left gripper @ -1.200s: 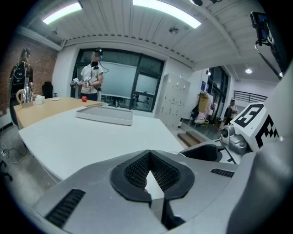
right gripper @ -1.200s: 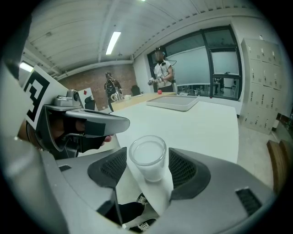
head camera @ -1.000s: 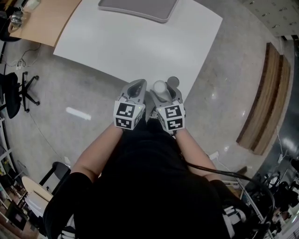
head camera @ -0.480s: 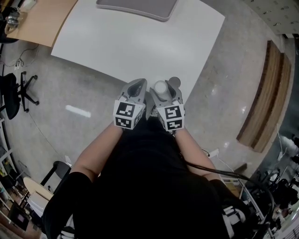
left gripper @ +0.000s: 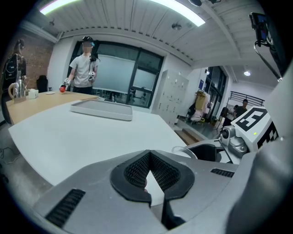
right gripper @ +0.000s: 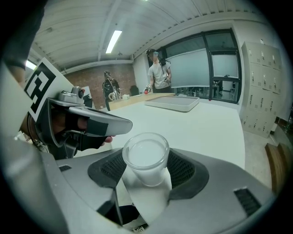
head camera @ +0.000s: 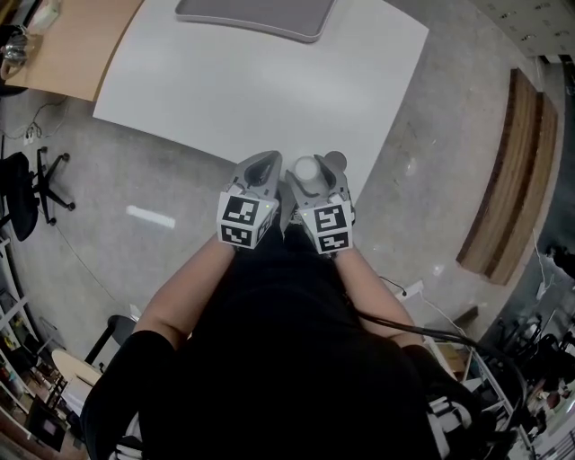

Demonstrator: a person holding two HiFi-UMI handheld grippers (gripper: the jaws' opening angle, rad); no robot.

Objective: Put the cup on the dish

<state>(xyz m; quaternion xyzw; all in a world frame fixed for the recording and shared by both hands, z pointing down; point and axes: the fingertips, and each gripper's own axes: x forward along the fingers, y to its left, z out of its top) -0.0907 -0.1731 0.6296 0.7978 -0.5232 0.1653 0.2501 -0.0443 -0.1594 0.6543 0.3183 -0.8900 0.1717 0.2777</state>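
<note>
A small translucent white cup point(head camera: 307, 169) point(right gripper: 146, 157) stands upright between the pads of my right gripper point(head camera: 313, 168) point(right gripper: 146, 170), which is shut on it. Beside it on the left, my left gripper point(head camera: 262, 167) point(left gripper: 149, 156) is shut, with its black pads touching at the tips and nothing between them. Both grippers hover at the near edge of the white table point(head camera: 252, 90). The dish, a flat grey tray point(head camera: 256, 13) point(left gripper: 101, 109) point(right gripper: 172, 103), lies at the far end of the table.
A wooden table point(head camera: 72, 45) adjoins the white one at far left. An office chair point(head camera: 22, 180) stands on the floor at left, and a wooden bench point(head camera: 512, 180) at right. A person point(left gripper: 84, 66) stands beyond the far table.
The head view has drifted slightly, so the table sits a bit higher and to the left. Both grippers and the cup keep the same pose.
</note>
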